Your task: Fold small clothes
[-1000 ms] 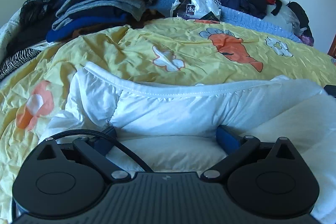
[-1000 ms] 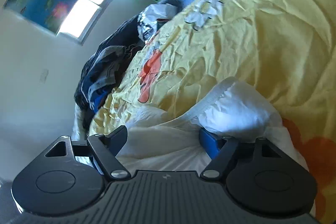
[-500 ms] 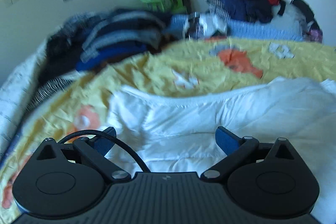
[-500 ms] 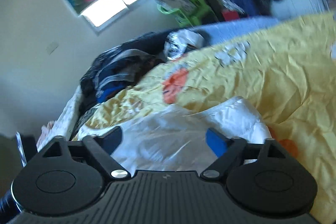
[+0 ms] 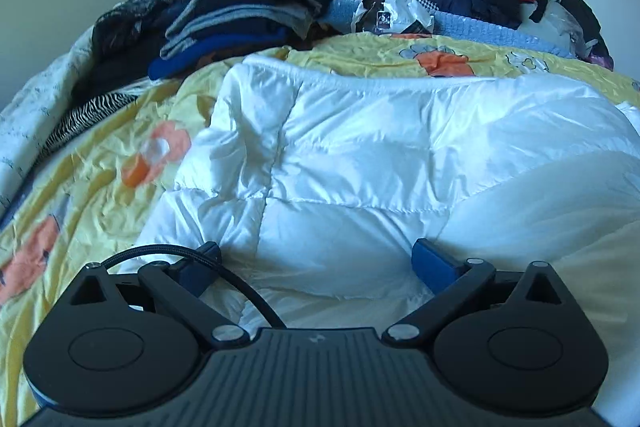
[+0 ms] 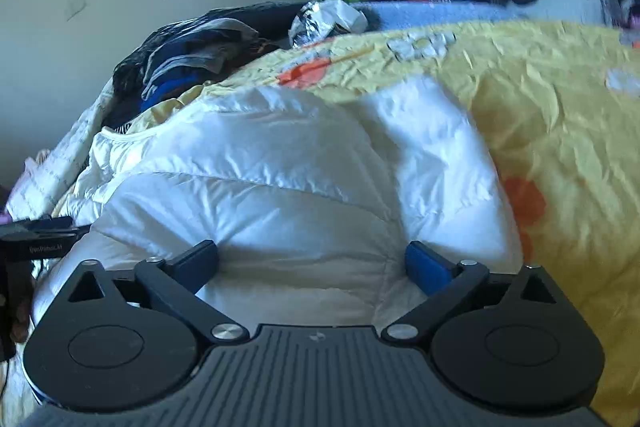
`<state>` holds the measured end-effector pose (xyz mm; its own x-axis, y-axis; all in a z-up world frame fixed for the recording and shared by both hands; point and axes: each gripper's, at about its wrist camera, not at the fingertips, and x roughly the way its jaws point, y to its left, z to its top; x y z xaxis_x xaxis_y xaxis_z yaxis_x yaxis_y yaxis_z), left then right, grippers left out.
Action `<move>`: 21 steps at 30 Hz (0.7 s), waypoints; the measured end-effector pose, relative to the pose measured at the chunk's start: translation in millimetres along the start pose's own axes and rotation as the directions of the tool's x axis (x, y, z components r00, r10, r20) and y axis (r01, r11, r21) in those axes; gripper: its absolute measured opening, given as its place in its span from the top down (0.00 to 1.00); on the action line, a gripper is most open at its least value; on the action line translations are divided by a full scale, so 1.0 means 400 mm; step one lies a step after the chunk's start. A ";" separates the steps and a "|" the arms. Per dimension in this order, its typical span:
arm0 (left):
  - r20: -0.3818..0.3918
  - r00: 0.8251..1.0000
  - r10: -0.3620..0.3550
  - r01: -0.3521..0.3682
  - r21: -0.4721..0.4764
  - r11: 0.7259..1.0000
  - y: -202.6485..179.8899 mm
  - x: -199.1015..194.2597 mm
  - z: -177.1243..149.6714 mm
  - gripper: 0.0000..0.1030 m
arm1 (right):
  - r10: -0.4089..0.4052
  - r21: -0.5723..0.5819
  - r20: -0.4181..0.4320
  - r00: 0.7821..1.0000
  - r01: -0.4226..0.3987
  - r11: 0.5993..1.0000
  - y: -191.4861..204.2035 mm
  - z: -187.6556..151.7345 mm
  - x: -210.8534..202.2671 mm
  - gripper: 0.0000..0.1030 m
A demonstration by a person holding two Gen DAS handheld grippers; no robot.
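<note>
Padding fills the middle of both views: a white quilted jacket (image 5: 400,163) lies spread on the yellow patterned bedcover (image 5: 92,187). Left gripper (image 5: 316,263) at the bottom of its frame has its jaws spread wide over the jacket, pinching nothing. Right gripper (image 6: 312,263) is opening, jacket fabric bulging between its blue pads (image 6: 428,267). Dark folded clothes (image 5: 224,19) sit upper left.

small pale lettering on a black device (image 6: 38,249) at the right view's left edge, too blurred to read
</note>
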<state>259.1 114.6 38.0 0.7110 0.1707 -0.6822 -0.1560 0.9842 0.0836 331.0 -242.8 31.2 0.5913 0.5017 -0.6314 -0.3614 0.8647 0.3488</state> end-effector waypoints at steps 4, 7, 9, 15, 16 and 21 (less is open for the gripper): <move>0.019 1.000 0.009 -0.008 -0.006 1.000 -0.006 0.021 -0.018 0.00 | 0.003 -0.016 0.011 1.000 -0.003 1.000 -0.004 -0.017 0.021 0.02; 0.037 0.999 0.025 -0.025 -0.007 1.000 -0.012 0.039 -0.029 0.00 | 0.001 -0.029 0.021 1.000 0.000 1.000 -0.002 -0.025 0.027 0.02; 0.032 0.999 0.037 -0.037 -0.002 0.999 -0.016 0.036 -0.024 0.00 | -0.012 -0.032 0.005 1.000 0.012 0.999 0.003 -0.018 0.027 0.02; 0.109 0.993 0.033 -0.026 -0.067 0.997 0.048 -0.112 -0.052 0.00 | 0.015 0.061 0.096 0.995 -0.021 0.998 0.012 -0.016 -0.107 0.05; 0.129 0.991 0.035 -0.025 -0.079 0.997 0.062 -0.145 -0.066 0.00 | 0.022 0.044 0.135 0.991 -0.028 0.999 0.020 -0.027 -0.145 0.03; 0.142 0.987 0.070 -0.059 -0.083 0.995 0.088 -0.213 -0.147 0.00 | -0.006 -0.029 0.141 0.990 0.010 1.000 0.060 -0.090 -0.212 0.02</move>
<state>152.8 131.7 56.1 0.7882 0.2444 -0.5648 -0.2542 0.9651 0.0629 246.0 -265.5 68.1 0.6893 0.4945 -0.5296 -0.3759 0.8689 0.3221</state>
